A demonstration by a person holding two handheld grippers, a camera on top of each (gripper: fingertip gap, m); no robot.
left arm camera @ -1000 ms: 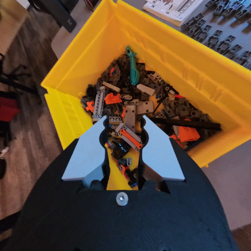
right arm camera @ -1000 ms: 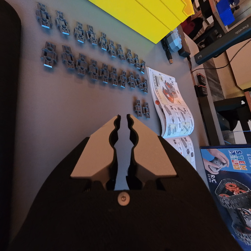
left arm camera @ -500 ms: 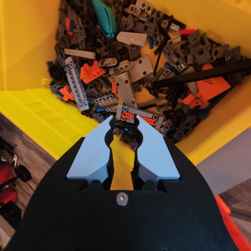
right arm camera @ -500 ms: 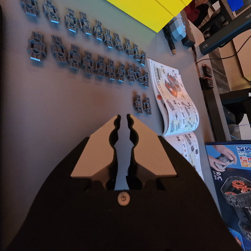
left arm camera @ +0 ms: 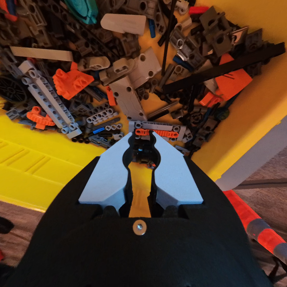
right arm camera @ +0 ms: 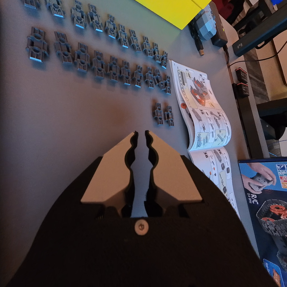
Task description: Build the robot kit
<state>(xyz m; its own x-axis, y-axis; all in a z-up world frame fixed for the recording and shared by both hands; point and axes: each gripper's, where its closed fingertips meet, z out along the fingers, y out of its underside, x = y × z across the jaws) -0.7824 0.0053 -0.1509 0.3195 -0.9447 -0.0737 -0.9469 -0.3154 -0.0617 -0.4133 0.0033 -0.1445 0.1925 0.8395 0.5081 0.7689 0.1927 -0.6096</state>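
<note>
Left wrist view: my left gripper (left arm camera: 142, 134) hung inside the yellow bin (left arm camera: 46, 167), jaws slightly apart, tips at a grey-and-orange beam assembly (left arm camera: 158, 131).

Right wrist view: right gripper (right arm camera: 140, 132) nearly together, empty, above the grey surface (right arm camera: 77, 116); two grey track links (right arm camera: 163, 114) just ahead-right.

An open booklet (right arm camera: 206, 111) lies beside rows of grey track links (right arm camera: 99, 65).

Left gripper (left arm camera: 141, 133): matte black textured body, two pale blue-grey wedge-shaped fingers (left arm camera: 108, 170) with black wavy inner pads, one silver screw (left arm camera: 139, 227) at centre. Right gripper (right arm camera: 140, 132): same build, fingers (right arm camera: 108, 174) tinted beige, round-head screw (right arm camera: 141, 228).
</note>
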